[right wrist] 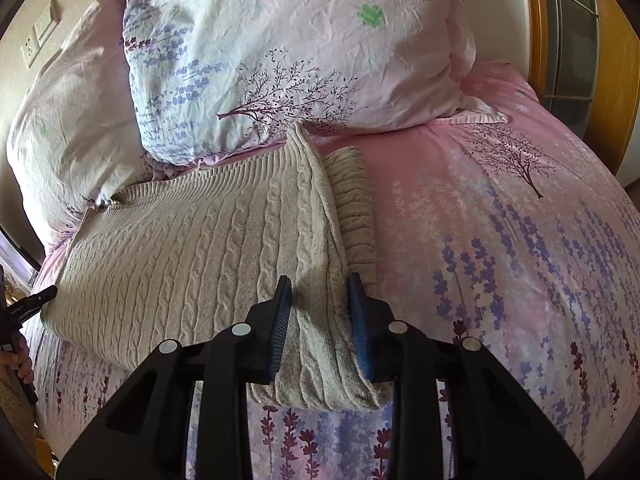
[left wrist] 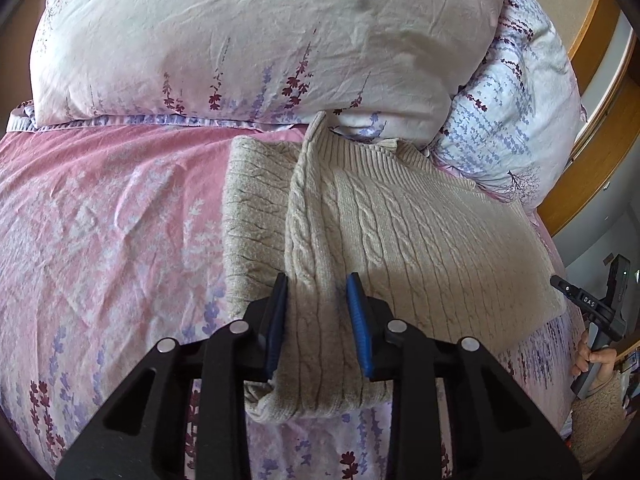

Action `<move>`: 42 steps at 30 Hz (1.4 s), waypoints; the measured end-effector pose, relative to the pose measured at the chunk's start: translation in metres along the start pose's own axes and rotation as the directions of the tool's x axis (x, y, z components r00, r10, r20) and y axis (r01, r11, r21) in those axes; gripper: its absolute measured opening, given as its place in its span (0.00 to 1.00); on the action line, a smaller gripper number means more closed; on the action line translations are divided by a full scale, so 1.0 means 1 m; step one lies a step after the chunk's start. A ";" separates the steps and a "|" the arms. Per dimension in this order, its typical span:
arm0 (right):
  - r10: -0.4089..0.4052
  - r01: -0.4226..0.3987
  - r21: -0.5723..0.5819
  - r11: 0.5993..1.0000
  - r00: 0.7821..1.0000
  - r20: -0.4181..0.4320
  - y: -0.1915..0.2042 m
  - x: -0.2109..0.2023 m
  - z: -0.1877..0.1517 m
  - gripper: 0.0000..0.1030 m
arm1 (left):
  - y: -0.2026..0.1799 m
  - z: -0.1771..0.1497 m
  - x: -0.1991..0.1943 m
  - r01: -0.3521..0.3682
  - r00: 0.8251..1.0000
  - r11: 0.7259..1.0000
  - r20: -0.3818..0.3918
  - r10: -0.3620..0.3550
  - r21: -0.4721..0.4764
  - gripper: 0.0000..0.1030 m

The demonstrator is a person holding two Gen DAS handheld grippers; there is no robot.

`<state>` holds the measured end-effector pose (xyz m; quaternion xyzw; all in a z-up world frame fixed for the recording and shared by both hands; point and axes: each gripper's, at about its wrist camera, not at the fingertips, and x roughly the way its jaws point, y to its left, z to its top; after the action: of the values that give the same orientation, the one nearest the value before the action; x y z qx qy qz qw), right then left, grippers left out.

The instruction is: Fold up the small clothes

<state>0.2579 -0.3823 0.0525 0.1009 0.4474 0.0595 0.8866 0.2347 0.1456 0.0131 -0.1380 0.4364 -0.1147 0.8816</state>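
A beige cable-knit sweater (left wrist: 400, 220) lies partly folded on the pink floral bed (left wrist: 100, 220), near the pillows (left wrist: 240, 40). Both the left tool (left wrist: 318, 320) and right tool (right wrist: 320, 320) gape apart astride its folded sleeve, gripping nothing.

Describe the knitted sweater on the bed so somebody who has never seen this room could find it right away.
On the pink floral bedspread, look just below the pillows. The sweater lies there, partly folded, one sleeve laid along its edge. It is the only beige, cable-knit piece; everything around it is smooth printed cotton.
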 end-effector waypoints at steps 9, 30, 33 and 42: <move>0.006 -0.006 0.010 1.000 1.000 -0.001 -0.001 0.001 -0.001 0.29 | 0.001 -0.002 0.000 0.011 1.000 1.000 -0.007 -0.011 -0.013 0.28; 0.042 -0.047 0.111 0.993 0.998 0.046 -0.014 -0.027 -0.027 0.09 | 0.017 -0.012 -0.022 0.091 0.996 0.993 -0.005 -0.092 -0.079 0.07; 0.060 -0.066 0.135 0.989 0.997 0.053 -0.015 -0.027 -0.028 0.09 | 0.019 -0.014 -0.022 0.109 0.994 0.989 0.005 -0.109 -0.098 0.07; -0.008 0.009 0.111 0.994 1.000 -0.007 -0.012 -0.013 -0.026 0.10 | 0.018 -0.028 -0.023 0.094 0.996 0.993 0.018 -0.093 -0.072 0.07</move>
<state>0.2294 -0.3935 0.0447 0.1481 0.4533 0.0310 0.8784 0.2003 0.1659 0.0071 -0.1911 0.4269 -0.1389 0.8729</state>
